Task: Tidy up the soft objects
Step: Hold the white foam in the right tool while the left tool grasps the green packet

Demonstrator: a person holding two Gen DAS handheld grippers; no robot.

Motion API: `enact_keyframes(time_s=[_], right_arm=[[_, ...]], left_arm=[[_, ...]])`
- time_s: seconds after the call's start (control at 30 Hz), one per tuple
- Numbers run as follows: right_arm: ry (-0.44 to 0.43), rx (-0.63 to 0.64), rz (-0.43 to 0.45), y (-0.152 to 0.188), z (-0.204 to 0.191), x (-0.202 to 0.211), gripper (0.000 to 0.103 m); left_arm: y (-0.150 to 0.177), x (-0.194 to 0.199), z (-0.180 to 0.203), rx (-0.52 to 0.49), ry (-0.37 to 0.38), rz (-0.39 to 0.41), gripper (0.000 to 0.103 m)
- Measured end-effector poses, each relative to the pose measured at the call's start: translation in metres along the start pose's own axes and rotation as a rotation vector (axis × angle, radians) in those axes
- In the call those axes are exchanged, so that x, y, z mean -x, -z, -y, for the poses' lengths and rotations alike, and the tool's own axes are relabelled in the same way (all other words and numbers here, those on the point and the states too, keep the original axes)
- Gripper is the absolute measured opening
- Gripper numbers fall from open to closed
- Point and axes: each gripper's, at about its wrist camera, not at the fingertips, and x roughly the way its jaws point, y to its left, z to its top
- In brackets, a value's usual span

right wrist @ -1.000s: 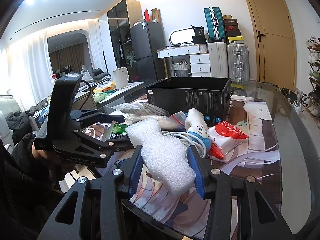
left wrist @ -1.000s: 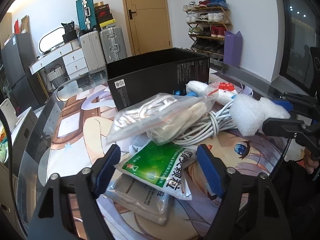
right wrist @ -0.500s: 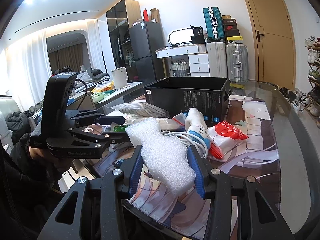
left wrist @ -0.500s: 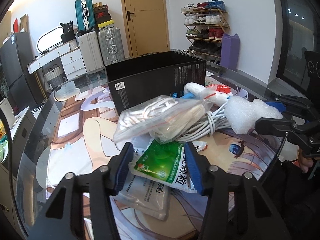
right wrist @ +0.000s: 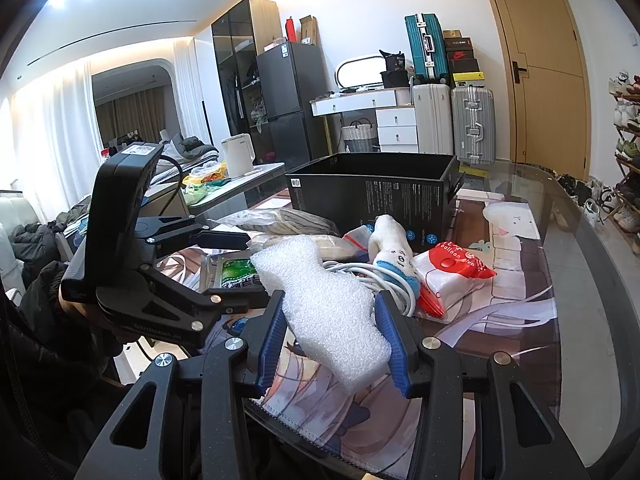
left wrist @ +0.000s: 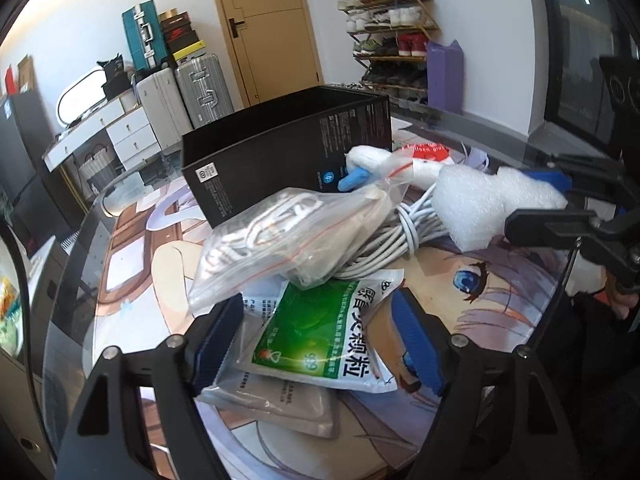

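Before the black box (left wrist: 280, 152), a clear bag (left wrist: 296, 236) overlaps the green packet (left wrist: 320, 328) between just-reopened left tongs (left wrist: 320, 344); right tongs (right wrist: 332, 328) clamp white foam (right wrist: 324, 308).

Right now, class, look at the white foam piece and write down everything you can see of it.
The foam piece is white, with a bubbly, spongy surface and a wavy, irregular outline. The right tongs are shut on it, their blue pads pressing both its sides and holding it above the printed mat, tilted up and away. Its far end sits close to the coiled white cable; contact cannot be told.
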Motion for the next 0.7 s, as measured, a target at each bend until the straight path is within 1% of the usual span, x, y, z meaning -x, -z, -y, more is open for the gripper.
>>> enact_keyframes(time_s=[0.03, 0.07, 0.13, 0.17, 0.27, 0.37, 0.4, 0.6, 0.7], right_arm=[[0.0, 0.0, 0.001, 0.0, 0.0, 0.0, 0.045], [-0.001, 0.0, 0.0, 0.0, 0.0, 0.0, 0.045], [0.0, 0.0, 0.0, 0.0, 0.0, 0.0, 0.045], [0.0, 0.0, 0.0, 0.0, 0.0, 0.0, 0.045], [0.0, 0.001, 0.001, 0.0, 0.0, 0.0, 0.045], [0.0, 0.0, 0.001, 0.0, 0.0, 0.0, 0.045], [0.001, 0.0, 0.001, 0.0, 0.0, 0.0, 0.045], [0.012, -0.009, 0.008, 0.0, 0.003, 0.002, 0.045], [0.016, -0.01, 0.012, 0.0, 0.004, 0.002, 0.045]], left_arm=[[0.0, 0.0, 0.001, -0.011, -0.005, -0.005, 0.069], [0.0, 0.0, 0.001, -0.02, -0.004, -0.005, 0.062], [-0.001, 0.0, 0.001, -0.03, 0.001, -0.008, 0.057], [0.0, 0.001, 0.002, -0.042, -0.006, -0.004, 0.052], [0.002, 0.002, 0.003, -0.05, -0.017, 0.015, 0.047], [0.001, 0.006, -0.001, -0.027, -0.007, 0.029, 0.037], [0.0, 0.008, -0.001, -0.022, 0.001, 0.03, 0.031], [0.0, 0.013, -0.001, 0.005, 0.02, 0.036, 0.028], [-0.001, 0.02, -0.002, 0.024, 0.035, 0.052, 0.027]])
